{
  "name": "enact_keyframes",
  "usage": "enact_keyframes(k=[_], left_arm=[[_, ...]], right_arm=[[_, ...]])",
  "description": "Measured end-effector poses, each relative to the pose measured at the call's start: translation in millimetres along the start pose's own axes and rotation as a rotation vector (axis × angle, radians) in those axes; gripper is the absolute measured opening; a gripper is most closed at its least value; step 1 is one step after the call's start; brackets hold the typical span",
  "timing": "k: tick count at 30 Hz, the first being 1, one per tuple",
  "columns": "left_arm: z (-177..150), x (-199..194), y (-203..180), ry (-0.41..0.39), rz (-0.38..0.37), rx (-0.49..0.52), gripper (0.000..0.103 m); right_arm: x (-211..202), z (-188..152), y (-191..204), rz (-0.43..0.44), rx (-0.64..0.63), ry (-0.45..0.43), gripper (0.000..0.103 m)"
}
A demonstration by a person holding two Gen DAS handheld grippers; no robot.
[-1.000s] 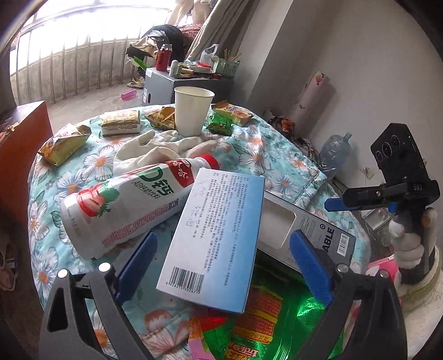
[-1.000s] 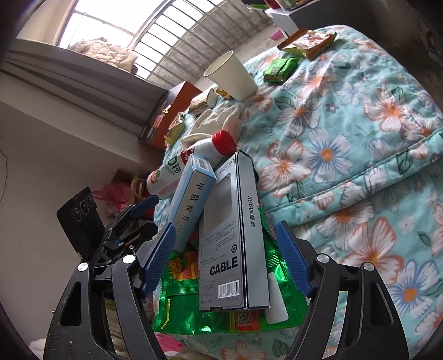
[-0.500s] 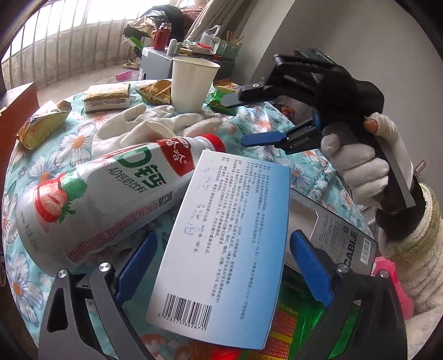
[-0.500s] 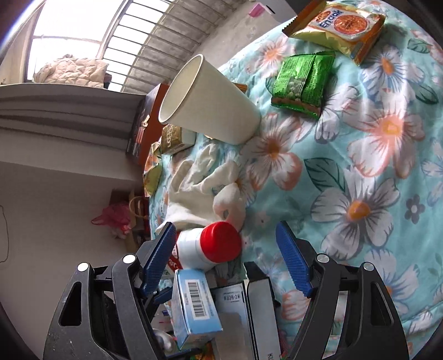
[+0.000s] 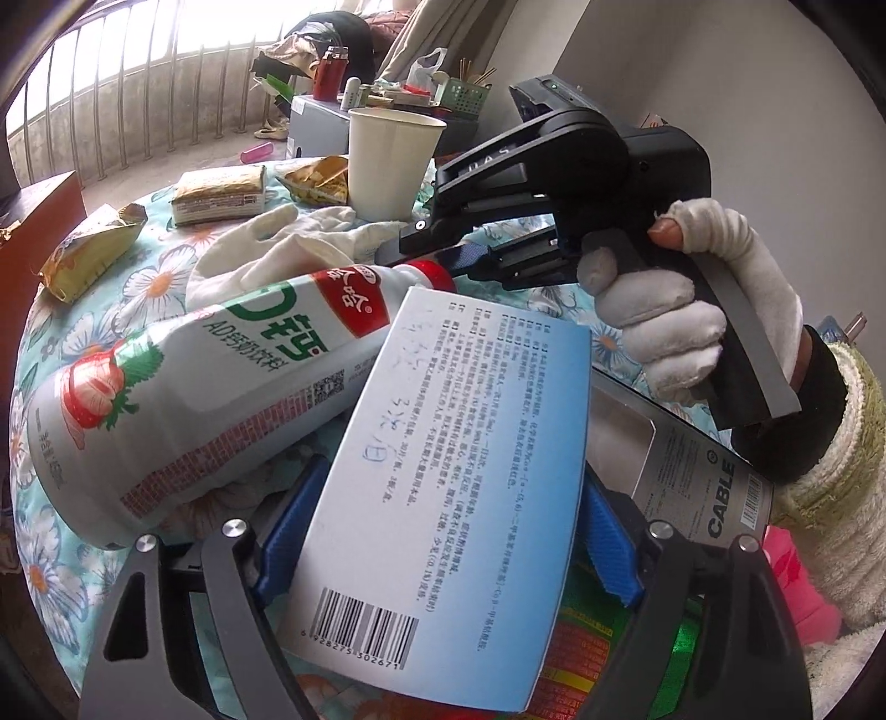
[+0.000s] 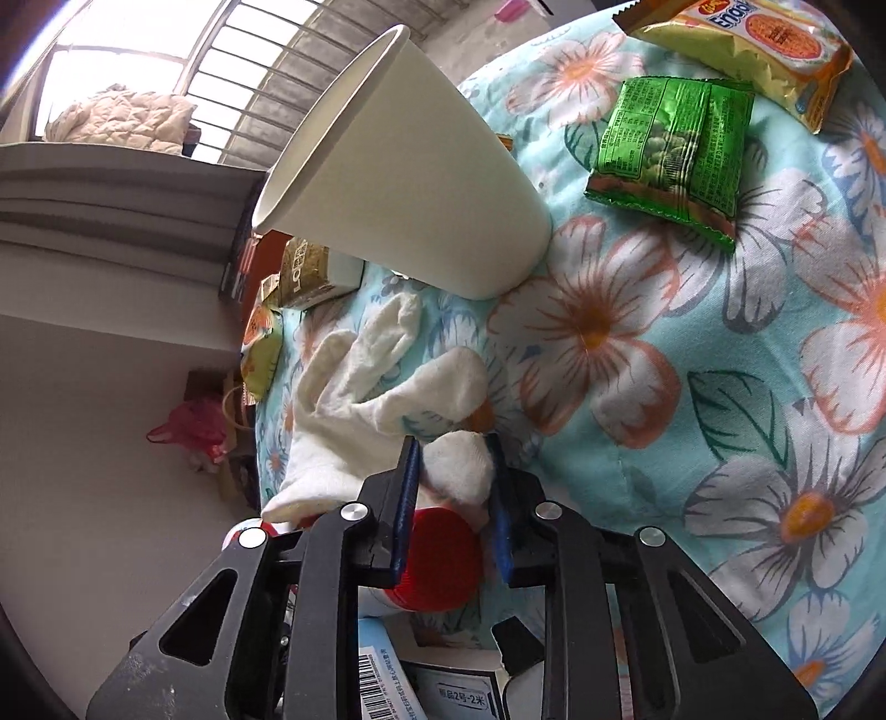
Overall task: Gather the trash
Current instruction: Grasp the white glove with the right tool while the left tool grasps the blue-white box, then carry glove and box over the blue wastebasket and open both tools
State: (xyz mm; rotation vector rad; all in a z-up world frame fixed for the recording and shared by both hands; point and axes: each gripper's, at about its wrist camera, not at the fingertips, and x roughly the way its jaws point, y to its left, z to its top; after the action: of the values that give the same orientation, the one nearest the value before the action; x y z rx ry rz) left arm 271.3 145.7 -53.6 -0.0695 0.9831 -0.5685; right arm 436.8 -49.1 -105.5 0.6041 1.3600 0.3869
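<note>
The left tongs (image 5: 443, 548) are black with blue pads and round silver screws. The right tongs (image 6: 454, 498) look the same. The right hand (image 5: 686, 327) wears a white knit glove with a bare thumb tip, a black cuff and a fuzzy pale sleeve.

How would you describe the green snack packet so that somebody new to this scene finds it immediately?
Start from the flowered cloth covering the table and find the tall white paper cup standing on it. The green snack packet lies flat just beside the cup's base. It is the only shiny green foil there; the neighbouring packet is yellow and orange.
</note>
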Motion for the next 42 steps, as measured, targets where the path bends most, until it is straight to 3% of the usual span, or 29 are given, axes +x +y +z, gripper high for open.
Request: enact_keyframes(k=[4,13,20,34,42], left_arm=[[-4,-9,-2,-0.022,-0.001,-0.01,0.081],[-5,-49,-6,-0.121,-0.013,-0.063,0.076],[-4,-76,-13,-0.185,-0.029,-0.09,0.076],[8,-121,-53,-0.277,-0.096,-0.074,0.076],[20,-127,-91,-0.298,-0.153,-0.031,0.076]], right_arm=[[-11,-3,8,-0.003,-0.041,-0.038,0.006],[-58,-25,71,-0.074,-0.275,-0.243,0.004],[-108,-51,93,-0.031,-0.369,-0.361,0.004],[-218,-98,54,0.12,-0.3,-0.571,0.004],[-272,-145,3,0.113,-0.213,-0.726,0.004]])
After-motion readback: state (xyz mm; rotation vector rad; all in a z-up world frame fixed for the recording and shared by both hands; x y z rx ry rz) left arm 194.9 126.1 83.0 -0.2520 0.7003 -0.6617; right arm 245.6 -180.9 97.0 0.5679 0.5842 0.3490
